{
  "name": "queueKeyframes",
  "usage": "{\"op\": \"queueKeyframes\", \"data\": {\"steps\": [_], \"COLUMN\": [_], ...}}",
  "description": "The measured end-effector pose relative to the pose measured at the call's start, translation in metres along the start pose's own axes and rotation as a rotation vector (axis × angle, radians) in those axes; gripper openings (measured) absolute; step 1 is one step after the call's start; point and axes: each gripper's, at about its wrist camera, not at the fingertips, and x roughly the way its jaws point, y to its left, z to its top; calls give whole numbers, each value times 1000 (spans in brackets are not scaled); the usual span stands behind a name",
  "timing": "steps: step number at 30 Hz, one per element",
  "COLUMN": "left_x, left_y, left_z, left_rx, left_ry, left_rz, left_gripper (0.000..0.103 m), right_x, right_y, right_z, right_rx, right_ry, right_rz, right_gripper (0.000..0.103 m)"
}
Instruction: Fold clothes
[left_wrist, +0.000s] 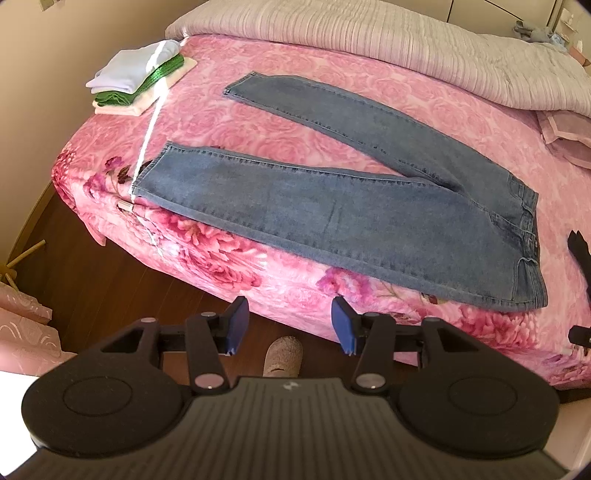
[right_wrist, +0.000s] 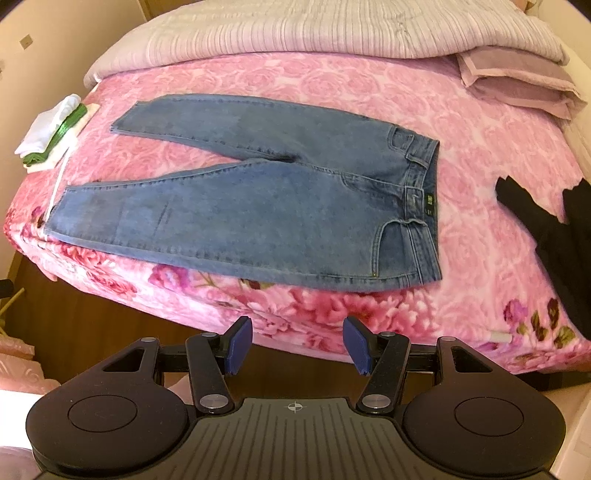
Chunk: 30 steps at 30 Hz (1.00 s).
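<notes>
- Below, our left gripper and right gripper hover off the bed's edge, fingers spread wide, gripping nothing.
- We see blue jeans flat on the pink floral bed, legs splayed apart.
- Folded clothes sit stacked at the far corner.

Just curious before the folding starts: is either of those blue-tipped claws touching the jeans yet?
Apart. In each wrist view the left gripper and right gripper hang open over the floor, with pink blanket showing between their tips and the jeans.

black garment: cut off at right edge | slipper: half hidden behind gripper body
</notes>
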Motion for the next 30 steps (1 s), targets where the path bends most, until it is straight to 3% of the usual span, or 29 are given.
{"op": "queueKeyframes", "data": {"steps": [8,16,23,30], "left_x": [4,24,67,113], "left_y": [0,-9,-27,-37], "left_z": [9,50,112,199], "left_rx": [-15,6,81,194], "left_ry": [-12,-36,-25,-56], "left_rz": [8,-14,-74,-129], "left_gripper": [45,45,45,45], "right_x": [2,8,25,37], "right_y": [-3,-14,-30,-77], "right_z": [10,32,65,108], "right_rx": [-4,29,137,379], "right_ry": [-15,-28,-23,-53], "right_rz": [4,-28,-72,-168], "right_gripper": [58,58,58,58]}}
